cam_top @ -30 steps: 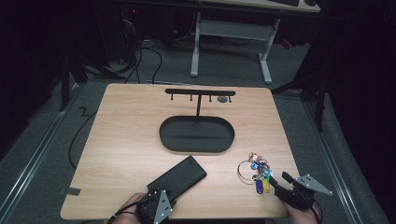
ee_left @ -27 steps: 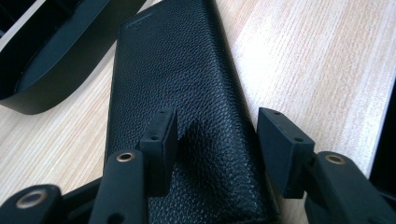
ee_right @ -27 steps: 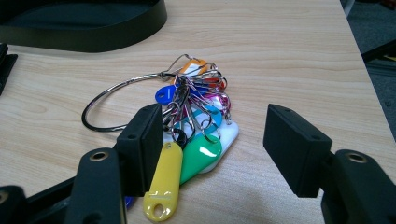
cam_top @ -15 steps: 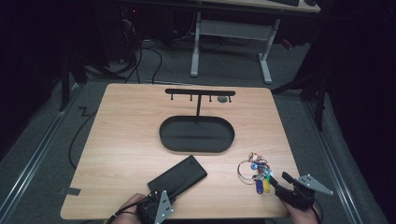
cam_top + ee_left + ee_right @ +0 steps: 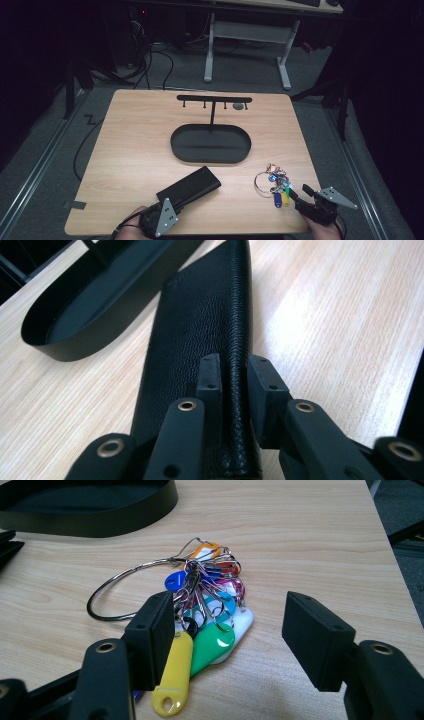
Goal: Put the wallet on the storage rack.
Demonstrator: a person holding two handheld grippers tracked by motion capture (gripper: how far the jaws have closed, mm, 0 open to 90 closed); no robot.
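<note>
Left tongs (image 5: 234, 375) just closed onto black wallet (image 5: 200, 325) — right tongs (image 5: 235, 635) gape over key bunch (image 5: 205, 605).

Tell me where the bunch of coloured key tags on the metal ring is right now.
In the high view, the bunch of coloured key tags on a metal ring lies near the table's front right corner, just ahead of the right gripper and right of the black leather wallet.

No readable text, labels, brands or numbers anywhere.

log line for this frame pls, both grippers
left gripper: jaws just closed, shut on black leather wallet edge | right gripper: open over key bunch, no grip | black oval tray: nothing in it
</note>
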